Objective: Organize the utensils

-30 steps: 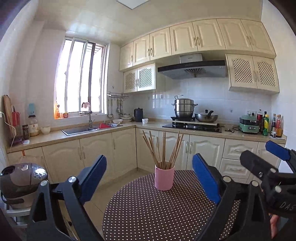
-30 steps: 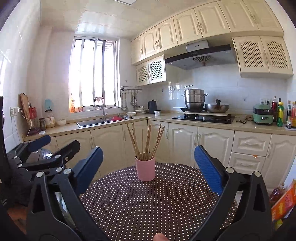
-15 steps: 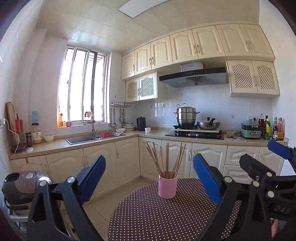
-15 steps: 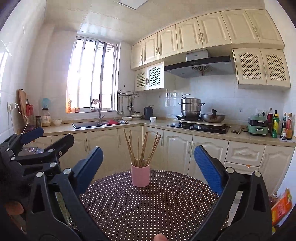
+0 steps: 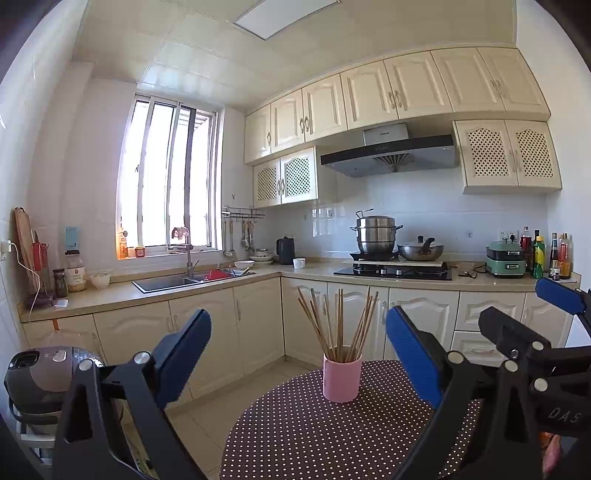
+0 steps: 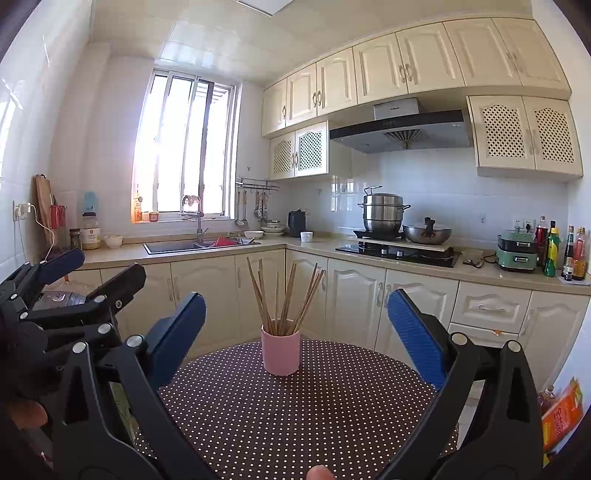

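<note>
Backing away from the pink cup [image 5: 342, 377], both hand-held grippers tilt upward.
Left hand-held gripper [image 5: 298, 354] and right hand-held gripper [image 6: 296, 332] gape empty; chopsticks [image 6: 284, 299] stand gathered in it, task seemingly finished.

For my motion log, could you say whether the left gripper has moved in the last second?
Yes: the left gripper tilted upward; the range hood sits lower in its view.

A kitchen with white tiled walls and a pale tiled floor [image 5: 207, 421]. Cream cupboards [image 5: 391, 96] up high, more under the long tan counter [image 5: 122, 291]. Bright sun through the tall window [image 5: 166, 177] above the sink [image 5: 166, 282]. A grey hood [image 5: 391, 155] over the black stove [image 5: 395, 272]. A flat light [image 5: 284, 14] in the ceiling. Close by, a round table [image 6: 295, 413] in a brown cloth with white dots.
</note>
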Available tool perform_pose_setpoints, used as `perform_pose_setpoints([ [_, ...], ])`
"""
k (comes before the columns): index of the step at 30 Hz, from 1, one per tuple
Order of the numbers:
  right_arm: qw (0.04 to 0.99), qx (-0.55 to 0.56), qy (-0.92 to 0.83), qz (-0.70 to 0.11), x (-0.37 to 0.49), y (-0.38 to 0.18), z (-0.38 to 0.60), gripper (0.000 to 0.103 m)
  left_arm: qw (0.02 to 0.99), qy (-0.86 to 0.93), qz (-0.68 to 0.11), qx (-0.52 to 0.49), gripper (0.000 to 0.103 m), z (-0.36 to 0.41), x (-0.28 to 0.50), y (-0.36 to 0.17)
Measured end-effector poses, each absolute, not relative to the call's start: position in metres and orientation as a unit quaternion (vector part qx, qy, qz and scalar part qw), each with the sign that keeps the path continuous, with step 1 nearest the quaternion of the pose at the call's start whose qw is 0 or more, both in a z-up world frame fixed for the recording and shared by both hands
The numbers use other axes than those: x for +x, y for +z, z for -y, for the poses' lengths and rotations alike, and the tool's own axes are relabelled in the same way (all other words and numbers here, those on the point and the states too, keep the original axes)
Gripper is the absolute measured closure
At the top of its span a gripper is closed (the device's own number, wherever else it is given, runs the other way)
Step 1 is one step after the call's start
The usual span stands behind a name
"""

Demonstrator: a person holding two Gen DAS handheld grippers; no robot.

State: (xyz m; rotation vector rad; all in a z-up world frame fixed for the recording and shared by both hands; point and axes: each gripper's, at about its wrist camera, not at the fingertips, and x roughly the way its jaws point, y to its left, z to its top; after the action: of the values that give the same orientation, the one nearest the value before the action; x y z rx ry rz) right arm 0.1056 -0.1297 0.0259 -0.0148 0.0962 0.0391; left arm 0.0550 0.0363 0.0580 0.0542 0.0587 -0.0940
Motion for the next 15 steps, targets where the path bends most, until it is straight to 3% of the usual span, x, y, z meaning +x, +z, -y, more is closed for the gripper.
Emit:
perform_pose_setpoints([
  [15, 0.998, -0.01, 0.017, -0.054, 0.1139, 0.0254, 0.1282, 0.006, 0.998, -0.042, -0.024, 0.032, 0.009, -0.0379, 0.0647, 0.0515],
])
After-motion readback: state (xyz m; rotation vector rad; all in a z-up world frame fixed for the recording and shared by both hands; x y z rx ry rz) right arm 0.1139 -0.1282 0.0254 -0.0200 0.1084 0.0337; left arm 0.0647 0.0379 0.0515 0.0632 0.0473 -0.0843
